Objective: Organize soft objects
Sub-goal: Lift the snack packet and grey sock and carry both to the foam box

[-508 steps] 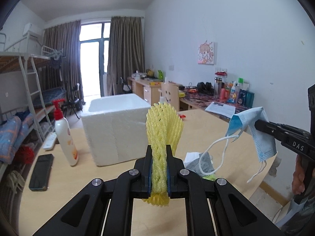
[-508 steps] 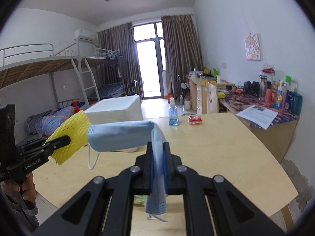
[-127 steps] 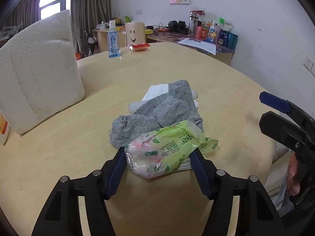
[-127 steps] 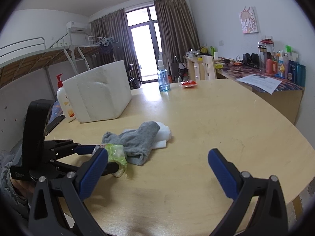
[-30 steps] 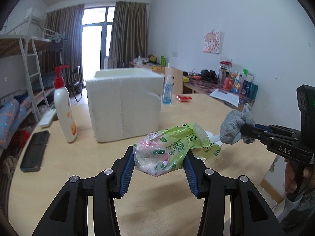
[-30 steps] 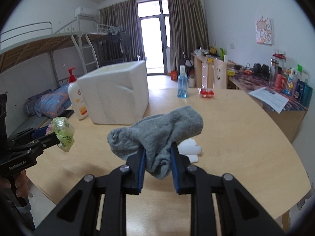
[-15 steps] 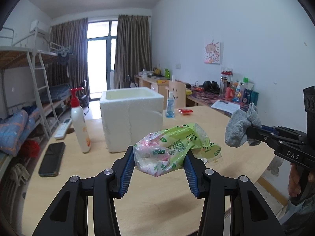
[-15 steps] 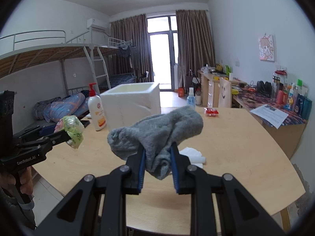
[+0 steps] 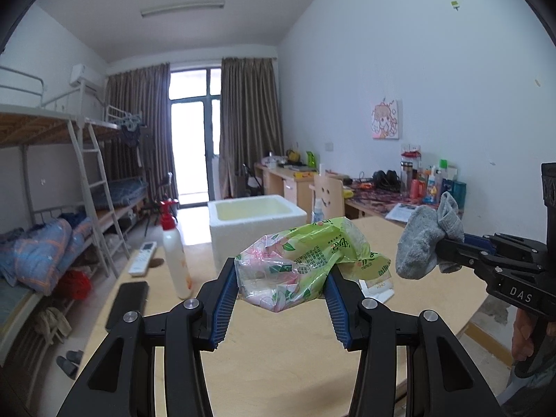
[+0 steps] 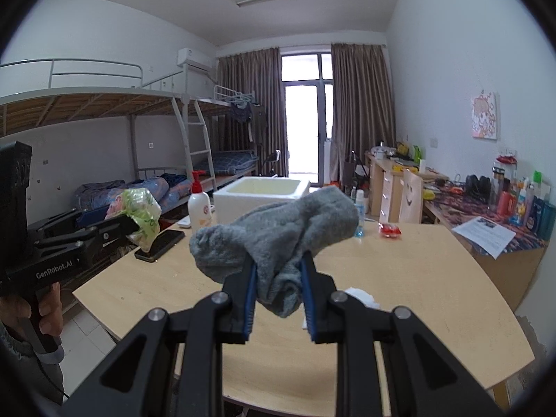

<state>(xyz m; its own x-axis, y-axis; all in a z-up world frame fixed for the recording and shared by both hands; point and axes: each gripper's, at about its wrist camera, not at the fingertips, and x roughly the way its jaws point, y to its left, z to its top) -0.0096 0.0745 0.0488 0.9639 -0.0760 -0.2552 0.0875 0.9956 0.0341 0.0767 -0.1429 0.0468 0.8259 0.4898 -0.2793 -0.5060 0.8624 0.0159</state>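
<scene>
My left gripper is shut on a green and pink tissue pack, held well above the wooden table. My right gripper is shut on a crumpled grey sock, also lifted clear of the table. Each gripper shows in the other's view: the sock hangs at the right of the left wrist view, the tissue pack at the left of the right wrist view. An open white foam box stands at the far side of the table.
A white pump bottle and a black phone sit left of the box. A white folded item lies on the table below the sock. A small blue bottle and a red packet lie further back. Bunk beds stand left, desks right.
Both grippers have risen with their loads and tilted up, so the box's open top and more of the room and ceiling show. The grips are unchanged.
</scene>
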